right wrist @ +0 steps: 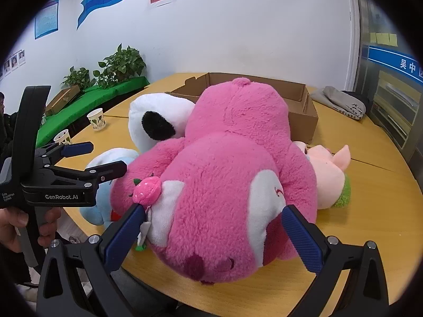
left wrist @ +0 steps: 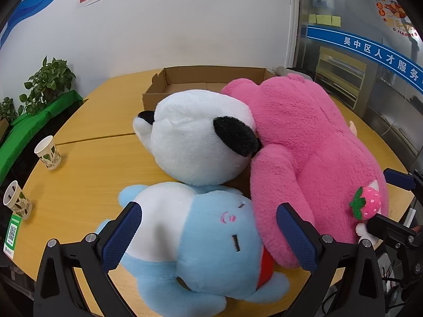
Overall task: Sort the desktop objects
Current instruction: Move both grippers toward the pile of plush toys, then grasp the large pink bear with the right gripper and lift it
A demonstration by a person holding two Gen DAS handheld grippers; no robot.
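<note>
Nearest, left gripper [left wrist: 208, 233]: jaws apart, straddling the blue plush [left wrist: 208, 240] without clamping. Right gripper [right wrist: 211, 233]: jaws apart around the pink plush bear [right wrist: 224, 185], its head between them. Beyond: white plush [left wrist: 195, 137], touching both. Far: open cardboard box [left wrist: 185, 79] on the wooden table [left wrist: 79, 185].

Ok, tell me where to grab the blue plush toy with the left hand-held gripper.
Close on the blue plush toy's rounded head, straight ahead from the near table edge. The open left hand-held gripper already straddles it, and that side looks free, while the pink plush bear and white plush dog crowd its far side.
</note>
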